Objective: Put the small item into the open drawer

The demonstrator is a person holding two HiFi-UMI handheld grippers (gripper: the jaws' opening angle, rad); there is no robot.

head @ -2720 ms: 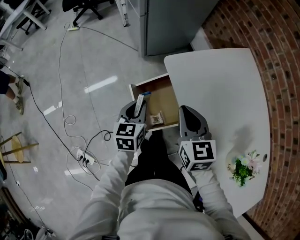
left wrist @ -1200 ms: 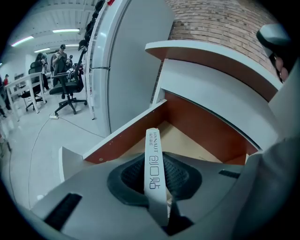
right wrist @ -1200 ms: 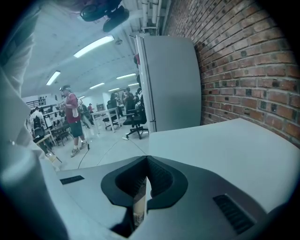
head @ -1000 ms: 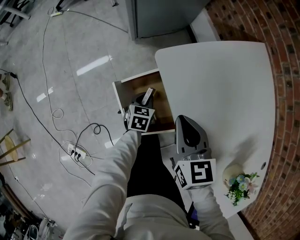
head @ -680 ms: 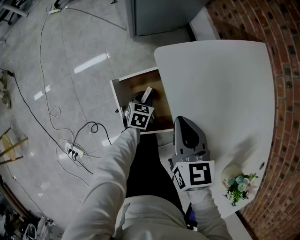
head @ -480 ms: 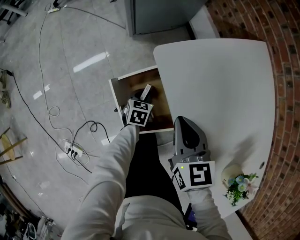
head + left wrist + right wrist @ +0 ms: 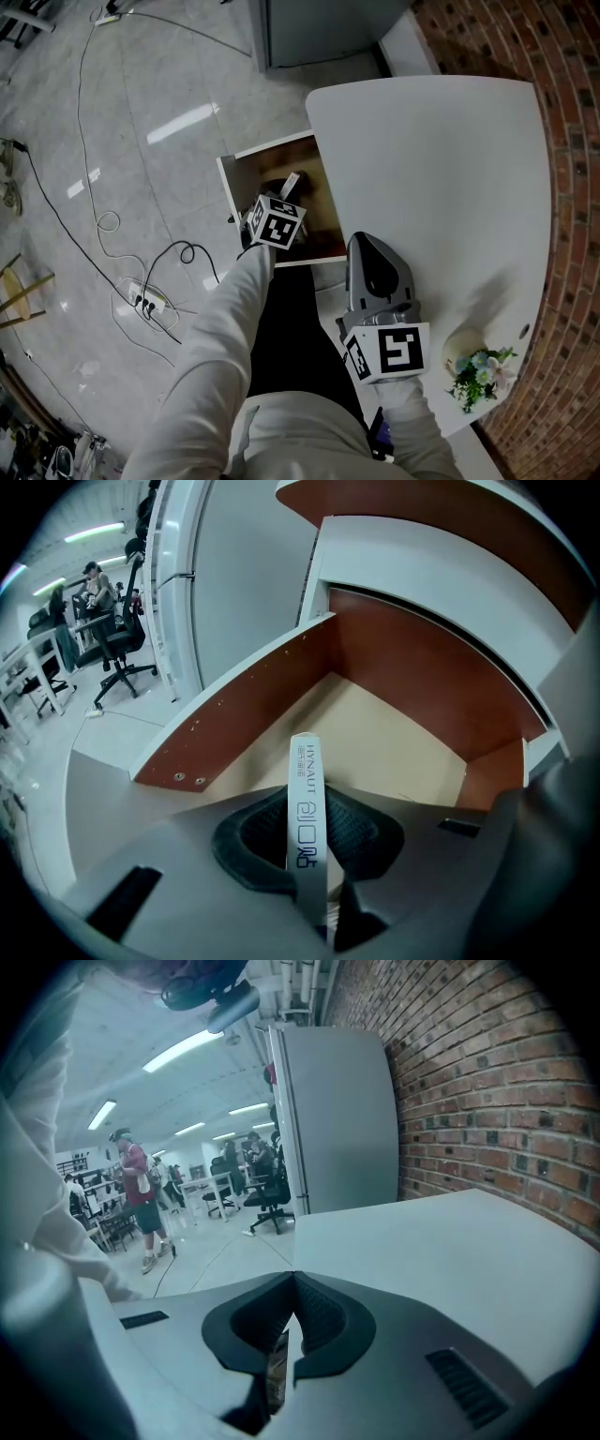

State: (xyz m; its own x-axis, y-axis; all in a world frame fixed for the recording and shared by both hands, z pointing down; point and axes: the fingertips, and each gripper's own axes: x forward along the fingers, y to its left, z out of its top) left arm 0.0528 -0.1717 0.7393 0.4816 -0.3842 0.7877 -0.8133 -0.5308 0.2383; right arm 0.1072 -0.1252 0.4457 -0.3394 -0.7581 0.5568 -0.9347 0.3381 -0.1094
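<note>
A thin white packet with printed lettering (image 7: 304,778) stands on edge between the black pads of my left gripper (image 7: 309,832), which is shut on it. This gripper (image 7: 284,192) hangs over the open wooden drawer (image 7: 228,187), and the packet's tip (image 7: 292,182) points into it. The drawer floor (image 7: 384,738) lies bare ahead of the jaws. My right gripper (image 7: 367,242) rests at the near edge of the white table (image 7: 441,169), its jaws (image 7: 292,1288) shut with nothing held.
A small vase of flowers (image 7: 480,361) stands at the table's near right. A grey cabinet (image 7: 319,28) is behind the drawer. Cables and a power strip (image 7: 152,306) lie on the floor at left. A brick wall (image 7: 562,112) runs along the right.
The left gripper has moved from the drawer's front left corner to over its inside, with the packet still in it, and edged slightly further in. The right gripper has stayed put.
</note>
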